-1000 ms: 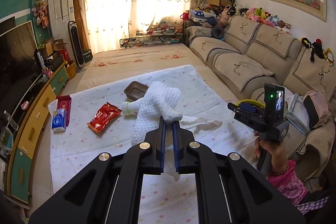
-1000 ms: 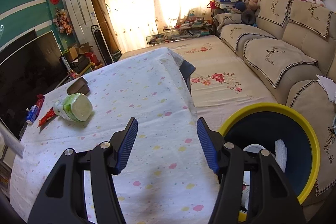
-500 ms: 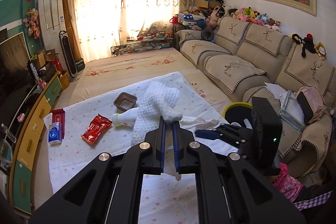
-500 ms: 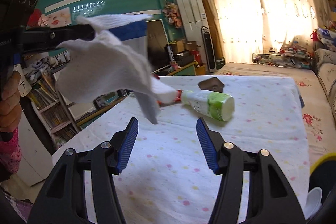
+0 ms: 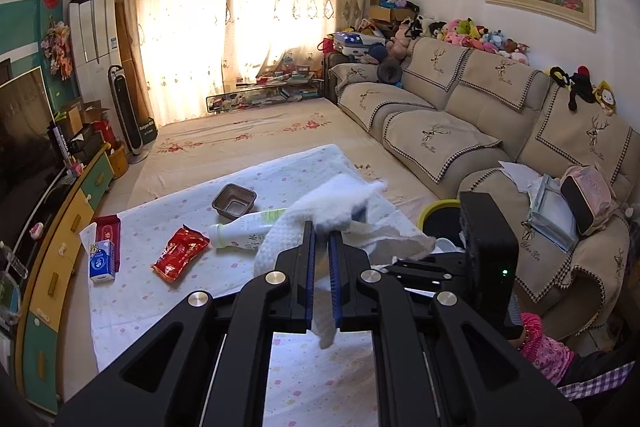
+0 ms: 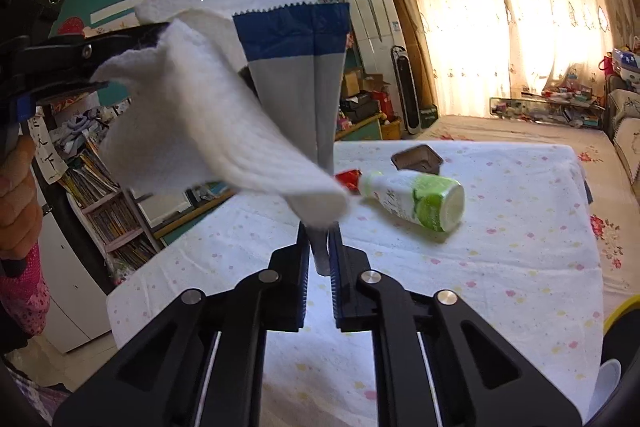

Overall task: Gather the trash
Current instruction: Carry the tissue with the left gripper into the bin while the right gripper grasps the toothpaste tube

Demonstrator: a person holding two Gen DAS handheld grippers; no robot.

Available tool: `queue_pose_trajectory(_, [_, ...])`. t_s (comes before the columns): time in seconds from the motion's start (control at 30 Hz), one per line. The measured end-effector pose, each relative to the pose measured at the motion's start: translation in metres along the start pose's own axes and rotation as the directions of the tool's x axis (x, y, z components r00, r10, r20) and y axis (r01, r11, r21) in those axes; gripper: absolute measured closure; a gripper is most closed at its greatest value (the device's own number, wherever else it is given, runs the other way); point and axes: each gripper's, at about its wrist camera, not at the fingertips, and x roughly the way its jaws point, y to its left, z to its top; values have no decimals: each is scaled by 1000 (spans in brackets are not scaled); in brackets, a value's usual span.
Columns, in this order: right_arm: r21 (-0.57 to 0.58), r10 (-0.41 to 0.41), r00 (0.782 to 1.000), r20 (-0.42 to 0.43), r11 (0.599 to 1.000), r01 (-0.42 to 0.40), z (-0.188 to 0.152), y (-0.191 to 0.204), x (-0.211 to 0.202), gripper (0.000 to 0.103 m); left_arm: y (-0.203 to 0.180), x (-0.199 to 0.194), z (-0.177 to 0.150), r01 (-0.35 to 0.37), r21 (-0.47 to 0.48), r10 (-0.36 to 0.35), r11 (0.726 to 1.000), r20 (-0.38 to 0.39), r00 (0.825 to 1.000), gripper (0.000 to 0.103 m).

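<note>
The white cloth (image 6: 208, 131) hangs in the air, pinched in my left gripper (image 5: 321, 231); its jaws are closed on it. My right gripper (image 6: 319, 233) has just clamped its jaws on the grey-and-blue wrapper (image 6: 304, 75) beside the cloth. Beyond the right jaws, a bottle (image 6: 416, 197) lies on the tabletop (image 6: 520, 247).

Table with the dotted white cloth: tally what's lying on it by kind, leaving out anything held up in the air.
Wrappers and packets: 3, the red crinkled snack wrapper, the flat red packet and the small blue-and-white packet
Bottles: 1, the white plastic bottle with a green label, lying on its side
Trays: 1, the small brown plastic tray
Total: 5
</note>
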Motion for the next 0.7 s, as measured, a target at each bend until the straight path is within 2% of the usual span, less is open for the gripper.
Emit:
queue_pose_trajectory(0.2, [81,-109,993,-53,990,113,-21,-32,-14,95,7,6,-1,-5,-22,5,1000,4,1000,96])
queue_pose_trajectory(0.4, [124,-229,973,-17,965,229,-35,-51,-65,95,9,32,-1,16,-25,-17,1000,-28,999,96])
queue_pose_trajectory(0.6, [135,-392,920,12,912,387,-49,-68,-128,95,-6,76,1,87,-16,-88,996,-69,994,96])
queue_pose_trajectory(0.7, [151,-469,883,2,873,464,-60,-80,-155,95,-24,98,7,136,2,-135,991,-83,987,96])
